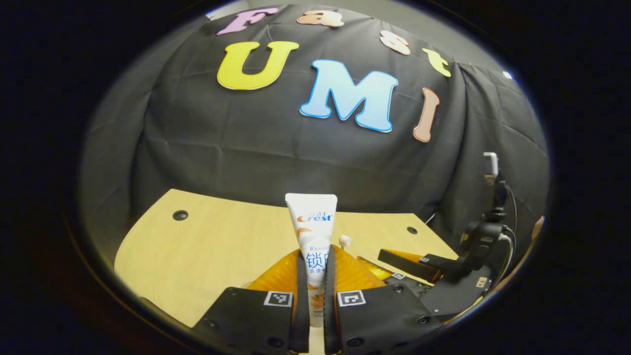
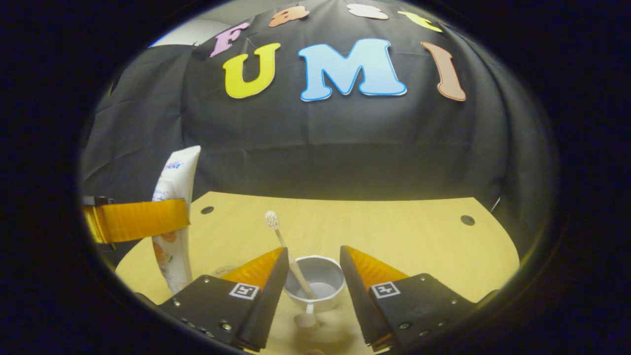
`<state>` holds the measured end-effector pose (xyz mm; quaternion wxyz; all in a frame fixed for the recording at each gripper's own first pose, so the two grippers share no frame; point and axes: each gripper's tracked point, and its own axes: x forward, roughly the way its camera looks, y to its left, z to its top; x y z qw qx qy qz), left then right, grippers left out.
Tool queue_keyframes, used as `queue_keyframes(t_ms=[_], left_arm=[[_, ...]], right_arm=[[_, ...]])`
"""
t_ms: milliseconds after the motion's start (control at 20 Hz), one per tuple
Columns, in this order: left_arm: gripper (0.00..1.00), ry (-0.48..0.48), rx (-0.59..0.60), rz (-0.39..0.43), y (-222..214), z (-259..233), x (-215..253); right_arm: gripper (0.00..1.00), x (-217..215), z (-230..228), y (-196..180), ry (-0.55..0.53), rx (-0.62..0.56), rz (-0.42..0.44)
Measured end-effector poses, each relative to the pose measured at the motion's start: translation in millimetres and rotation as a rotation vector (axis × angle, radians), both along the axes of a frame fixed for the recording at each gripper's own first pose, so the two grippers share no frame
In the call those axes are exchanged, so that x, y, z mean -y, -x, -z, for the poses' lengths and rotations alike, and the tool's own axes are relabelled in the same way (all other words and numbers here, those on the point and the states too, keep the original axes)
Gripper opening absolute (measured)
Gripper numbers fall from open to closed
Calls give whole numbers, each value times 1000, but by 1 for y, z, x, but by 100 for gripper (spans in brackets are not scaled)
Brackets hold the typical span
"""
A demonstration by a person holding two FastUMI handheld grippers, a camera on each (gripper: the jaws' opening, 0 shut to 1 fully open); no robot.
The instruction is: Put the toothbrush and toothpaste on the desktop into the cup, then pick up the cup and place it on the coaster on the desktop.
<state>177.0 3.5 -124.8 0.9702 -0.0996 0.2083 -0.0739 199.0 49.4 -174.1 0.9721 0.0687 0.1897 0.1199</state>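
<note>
Left gripper view has the left gripper [image 1: 315,286] clamped on the upright toothpaste [image 1: 312,231], while the right gripper [image 2: 314,276], jaws wide, brackets the cup [image 2: 315,288] holding the toothbrush [image 2: 283,241] on the desk [image 2: 409,236].

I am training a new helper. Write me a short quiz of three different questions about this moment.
1. True or false: the toothbrush already stands in the cup.
2. What does the left tool hold?
A. cup
B. toothpaste
C. coaster
3. Fill in: the right tool is ____, one finger on each side of the cup.

Key: 1 true; 2 B, the toothpaste is held upright; 3 open.
</note>
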Motion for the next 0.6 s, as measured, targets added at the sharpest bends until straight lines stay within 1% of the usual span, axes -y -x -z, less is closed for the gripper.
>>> queue_keyframes(t_ms=[50,100,200,300,400,600], left_arm=[[19,11,5,3,-2,-1,3],[19,29,15,5,-3,-2,7],[19,76,35,5,-7,-6,18],[19,121,57,14,-10,-9,33],[19,144,78,33,-17,-10,52],[19,177,120,73,-34,-3,85]], right_arm=[[72,7,-8,2,1,16,11],[71,16,-15,4,3,35,25],[72,34,-30,9,15,76,56],[72,56,-44,14,47,124,93],[72,80,-61,20,64,170,137],[72,118,-84,38,63,229,222]])
